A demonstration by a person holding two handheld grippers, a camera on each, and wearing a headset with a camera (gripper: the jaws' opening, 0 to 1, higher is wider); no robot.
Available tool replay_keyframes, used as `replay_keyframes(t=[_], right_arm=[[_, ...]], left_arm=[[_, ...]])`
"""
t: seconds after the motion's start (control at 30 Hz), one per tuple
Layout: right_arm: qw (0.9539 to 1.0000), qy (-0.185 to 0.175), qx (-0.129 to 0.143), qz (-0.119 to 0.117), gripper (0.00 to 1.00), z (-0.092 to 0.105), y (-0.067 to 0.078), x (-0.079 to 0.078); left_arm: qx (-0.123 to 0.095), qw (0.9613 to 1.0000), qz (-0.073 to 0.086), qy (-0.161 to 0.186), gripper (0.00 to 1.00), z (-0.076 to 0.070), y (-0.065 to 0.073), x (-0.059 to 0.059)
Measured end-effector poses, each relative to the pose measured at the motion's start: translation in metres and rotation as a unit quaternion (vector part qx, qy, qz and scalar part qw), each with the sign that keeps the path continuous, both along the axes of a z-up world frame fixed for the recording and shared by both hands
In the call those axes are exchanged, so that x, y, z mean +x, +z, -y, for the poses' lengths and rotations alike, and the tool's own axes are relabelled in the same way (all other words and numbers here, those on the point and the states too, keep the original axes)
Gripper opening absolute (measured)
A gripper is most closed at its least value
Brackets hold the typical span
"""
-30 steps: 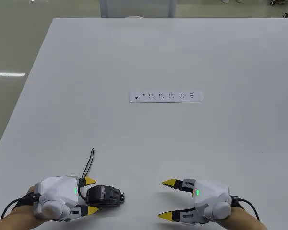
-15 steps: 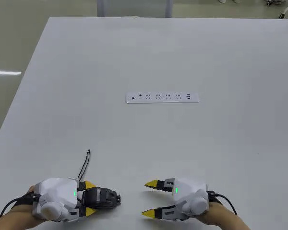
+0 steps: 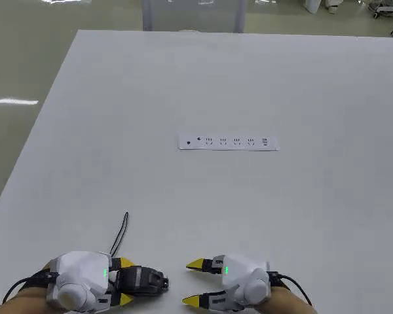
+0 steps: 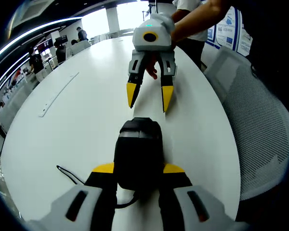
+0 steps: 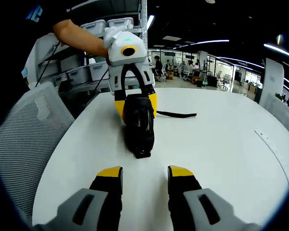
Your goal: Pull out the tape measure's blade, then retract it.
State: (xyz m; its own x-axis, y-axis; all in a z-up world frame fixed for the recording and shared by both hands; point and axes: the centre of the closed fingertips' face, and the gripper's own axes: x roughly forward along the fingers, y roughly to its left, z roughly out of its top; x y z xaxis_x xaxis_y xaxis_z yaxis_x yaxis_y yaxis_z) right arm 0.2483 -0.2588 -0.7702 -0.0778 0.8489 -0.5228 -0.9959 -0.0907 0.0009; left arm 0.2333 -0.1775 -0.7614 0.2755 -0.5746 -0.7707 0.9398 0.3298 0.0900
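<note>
Grippers face each other at the near edge of a broad white worktable [image 3: 249, 78]. The left gripper [image 4: 138, 168], a white-bodied tool with yellow-tipped black jaws, is clamped on a compact black tape measure [image 4: 137, 151]. One jaw presses each flat side, and the case rests on the tabletop and juts out past the tips toward the other tool. The tape measure's thin black wrist strap [image 3: 120, 232] trails across the table on the far side of the left gripper. The right gripper [image 5: 145, 173], a matching tool, sits low just beside the front end of the case. Its jaws are spread with nothing between them, and the tips point at the tape measure without touching it. A long white power strip [image 3: 228, 142] lies flat at the middle of the table, well apart from both tools. A grey mesh office chair [image 5: 19, 139] stands close to the table's near edge. In the right gripper view, a person's bare forearm [image 5: 77, 36] reaches down behind the left gripper.
</note>
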Motion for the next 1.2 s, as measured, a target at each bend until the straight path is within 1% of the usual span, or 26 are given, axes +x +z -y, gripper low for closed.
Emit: replay_keyframes(t=[0.2, 0.37, 0.4, 0.5, 0.57, 0.8, 0.9, 1.07, 1.2], right_arm=[[0.9999, 0.009, 0.005, -0.004, 0.34, -0.011, 0.001, -0.001], [0.9998, 0.02, 0.007, -0.001, 0.31, -0.019, 0.0, -0.002], [0.9997, 0.022, 0.009, -0.006, 0.3, -0.021, -0.001, -0.003], [0.9995, 0.028, 0.01, -0.012, 0.28, -0.025, -0.002, -0.006], [0.9993, 0.034, 0.01, -0.012, 0.26, -0.028, -0.004, -0.007], [0.9989, 0.041, 0.009, -0.02, 0.22, -0.034, -0.007, -0.007], [0.9988, 0.043, 0.008, -0.02, 0.18, -0.035, -0.01, -0.006], [0.9985, 0.049, 0.004, -0.026, 0.16, -0.038, -0.015, -0.008], [0.9983, 0.052, 0.005, -0.028, 0.15, -0.04, -0.014, -0.007]], left_arm=[[-0.004, 1.0, -0.003, 0.001, 0.29, 0.0, 0.0, 0.0], [-0.006, 1.0, -0.005, 0.003, 0.29, 0.0, 0.0, -0.001], [-0.007, 1.0, -0.006, 0.003, 0.29, 0.001, 0.0, -0.001], [-0.008, 0.9999, -0.007, 0.006, 0.28, 0.0, 0.0, 0.0], [-0.011, 0.9999, -0.008, 0.007, 0.28, 0.001, 0.0, 0.0], [-0.019, 0.9998, -0.009, 0.006, 0.28, 0.001, 0.0, 0.0], [-0.024, 0.9996, -0.01, 0.01, 0.28, 0.0, 0.0, 0.0], [-0.037, 0.9991, -0.013, 0.018, 0.28, -0.001, 0.001, 0.0], [-0.042, 0.9989, -0.014, 0.018, 0.28, -0.002, 0.001, 0.0]])
